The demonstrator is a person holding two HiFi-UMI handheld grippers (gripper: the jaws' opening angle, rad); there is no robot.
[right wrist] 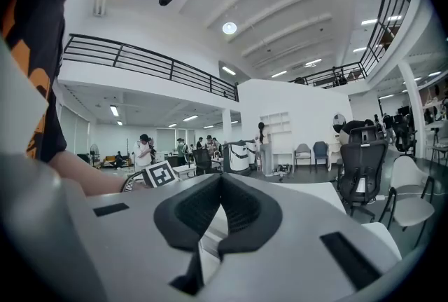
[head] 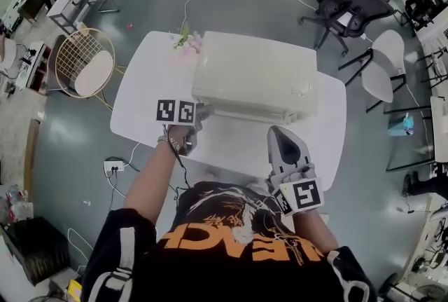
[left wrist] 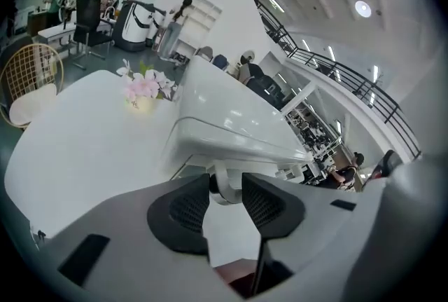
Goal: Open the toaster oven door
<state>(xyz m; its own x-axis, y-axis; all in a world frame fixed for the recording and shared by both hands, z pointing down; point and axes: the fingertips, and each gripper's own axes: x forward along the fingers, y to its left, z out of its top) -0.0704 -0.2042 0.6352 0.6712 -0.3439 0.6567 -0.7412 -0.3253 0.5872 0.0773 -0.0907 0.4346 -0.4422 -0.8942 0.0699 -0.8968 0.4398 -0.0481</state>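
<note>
Cream-white toaster oven (head: 252,73) sits on the table (head: 140,104), straight ahead of both grippers. Left gripper (head: 203,113) is at the oven's front left corner, angled down. Its jaws are apart, with the end post of the door handle (left wrist: 224,180) standing between the pads. I read that as straddling the post, not clamping it. Placement makes sense: the post end stops sideways slip and leaves the tool off the glass.

Right gripper (head: 278,131) hangs near the person's body, well short of the oven front, jaws closed together on nothing. It looks parked, out of the door's swing path. Flowers (head: 187,43) are beyond the left gripper at the oven's far left corner, not in the way.

Can't tell whether the door has left its frame; from above it looks flush. Judgement: handle-engage stage. Next, the left jaws need to close on the handle, then pull toward the person and down. Risk: the oven slides on the smooth tabletop instead of the door hinging.
</note>
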